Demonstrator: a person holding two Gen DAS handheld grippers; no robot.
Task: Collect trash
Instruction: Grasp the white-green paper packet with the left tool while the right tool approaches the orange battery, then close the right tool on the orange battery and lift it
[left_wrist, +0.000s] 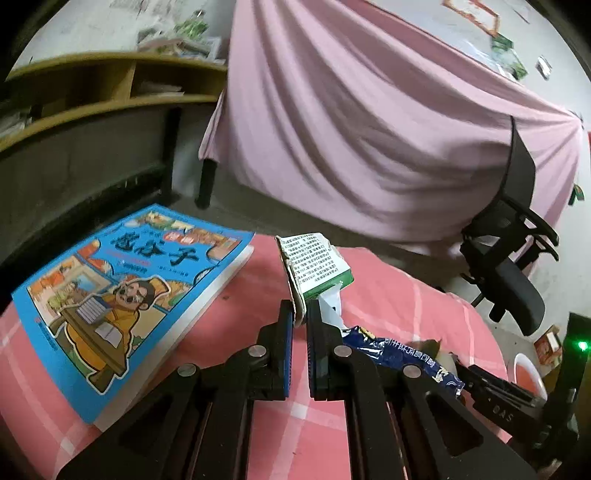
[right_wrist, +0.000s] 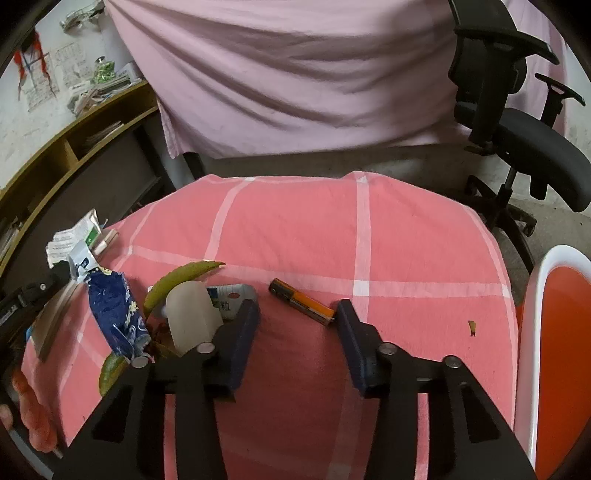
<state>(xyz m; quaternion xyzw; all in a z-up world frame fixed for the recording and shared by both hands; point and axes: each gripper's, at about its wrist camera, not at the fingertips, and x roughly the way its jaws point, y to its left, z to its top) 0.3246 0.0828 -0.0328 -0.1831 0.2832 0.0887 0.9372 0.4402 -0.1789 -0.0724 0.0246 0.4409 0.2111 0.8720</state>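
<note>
My left gripper (left_wrist: 300, 317) is shut on a torn white-and-green paper carton (left_wrist: 314, 264) and holds it upright over the pink checked tablecloth (left_wrist: 388, 295); the carton also shows in the right wrist view (right_wrist: 75, 236). A blue snack wrapper (left_wrist: 402, 360) lies just right of it and shows in the right wrist view (right_wrist: 116, 308). My right gripper (right_wrist: 297, 310) is open above the cloth. An orange lighter (right_wrist: 301, 301) lies between its fingertips. A banana peel (right_wrist: 177, 278), a translucent cup (right_wrist: 192, 319) and a small tube (right_wrist: 231, 295) lie left of it.
A blue picture book (left_wrist: 122, 295) lies on the left of the table. A white bin with a red inside (right_wrist: 557, 350) stands at the right. A black office chair (right_wrist: 517, 129) and a pink draped sheet (right_wrist: 295, 74) are behind. A wooden shelf (left_wrist: 92, 96) is at the left.
</note>
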